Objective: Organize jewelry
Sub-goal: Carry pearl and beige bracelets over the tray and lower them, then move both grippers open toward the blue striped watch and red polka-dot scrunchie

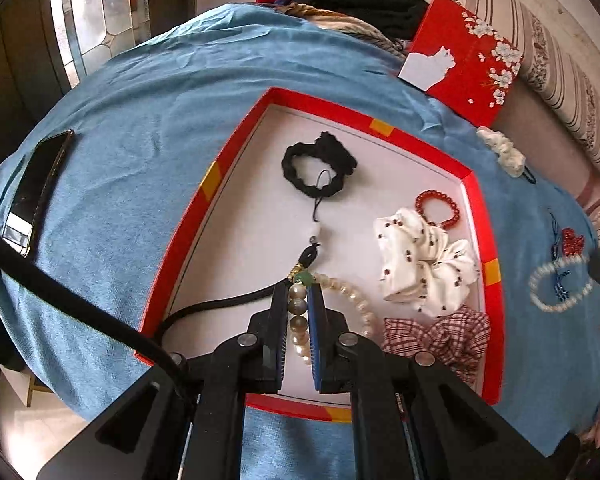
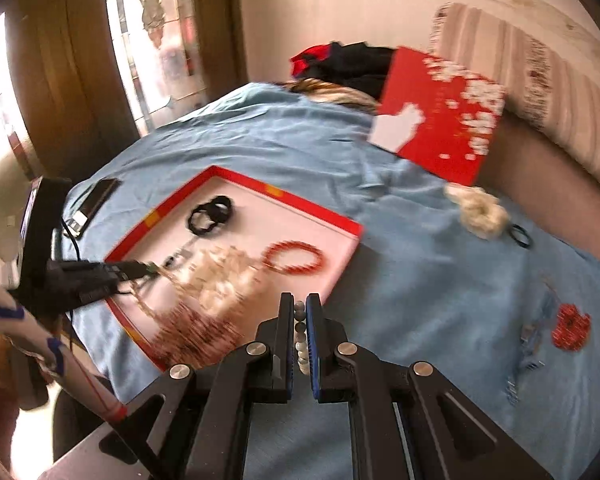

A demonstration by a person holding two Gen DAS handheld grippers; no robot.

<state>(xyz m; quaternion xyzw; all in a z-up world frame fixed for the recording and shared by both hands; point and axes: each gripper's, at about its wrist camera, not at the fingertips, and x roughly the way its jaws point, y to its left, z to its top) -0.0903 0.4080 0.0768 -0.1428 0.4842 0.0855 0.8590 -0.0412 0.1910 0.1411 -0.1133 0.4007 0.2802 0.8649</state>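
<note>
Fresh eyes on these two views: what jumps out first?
The red-rimmed tray in the middle of the blue cloth, holding scrunchies and a red bead bracelet. Next, the left gripper shut on a pearl strand over the tray, and the right gripper likewise pinching beads at the tray's edge. The red lid leans at the back right.
</note>
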